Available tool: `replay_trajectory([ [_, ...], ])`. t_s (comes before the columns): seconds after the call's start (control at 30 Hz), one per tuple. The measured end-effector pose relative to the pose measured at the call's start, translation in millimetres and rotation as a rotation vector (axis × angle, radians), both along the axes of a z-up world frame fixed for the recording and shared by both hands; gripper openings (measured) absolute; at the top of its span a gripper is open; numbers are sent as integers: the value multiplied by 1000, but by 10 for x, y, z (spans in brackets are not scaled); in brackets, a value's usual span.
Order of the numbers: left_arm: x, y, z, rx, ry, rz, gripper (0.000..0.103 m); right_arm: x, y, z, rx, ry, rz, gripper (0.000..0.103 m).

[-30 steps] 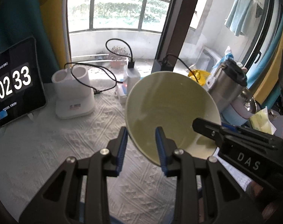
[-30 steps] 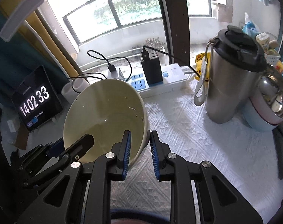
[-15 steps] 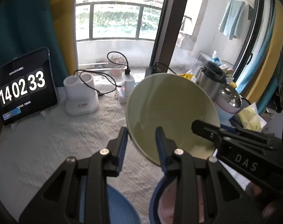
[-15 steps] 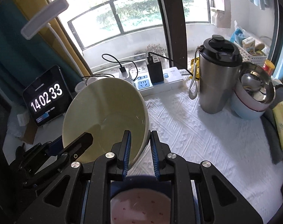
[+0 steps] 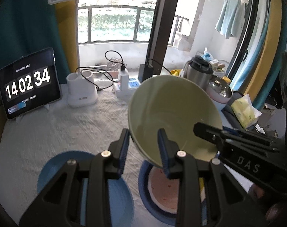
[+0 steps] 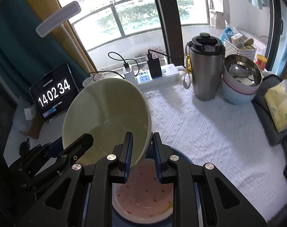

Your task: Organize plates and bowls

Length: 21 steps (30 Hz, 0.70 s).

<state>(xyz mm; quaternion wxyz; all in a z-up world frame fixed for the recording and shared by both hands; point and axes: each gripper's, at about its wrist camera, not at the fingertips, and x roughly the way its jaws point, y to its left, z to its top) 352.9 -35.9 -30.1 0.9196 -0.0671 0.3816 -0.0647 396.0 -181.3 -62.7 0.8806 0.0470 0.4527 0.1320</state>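
My left fingers (image 5: 143, 149) and my right fingers (image 6: 142, 156) each pinch the rim of the same pale green bowl (image 5: 173, 117), which hangs tilted in the air above the table (image 6: 200, 124), its opening turned toward both cameras. In the left view the bowl fills the middle right of the frame; in the right view it sits at middle left, with my other gripper's black arm crossing its lower left edge. Directly under it, at the bottom of the right view, a pink speckled plate (image 6: 143, 198) rests inside a dark blue dish (image 5: 143, 187). A lighter blue plate (image 5: 49, 172) lies just beside that, at the lower left of the left view. Farther back on the white textured cloth stand a steel tumbler (image 6: 205, 71), stacked bowls topped by a steel one (image 6: 241, 79), a power strip (image 6: 158, 75), and a tablet clock (image 5: 28, 83) at the left.
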Motion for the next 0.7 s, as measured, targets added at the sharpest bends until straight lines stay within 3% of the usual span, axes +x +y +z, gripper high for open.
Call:
replay_trajectory([
  [0.7,-280,-249,-320,19,75,-49,31,-362,-236,-319,-3,73,-32,22],
])
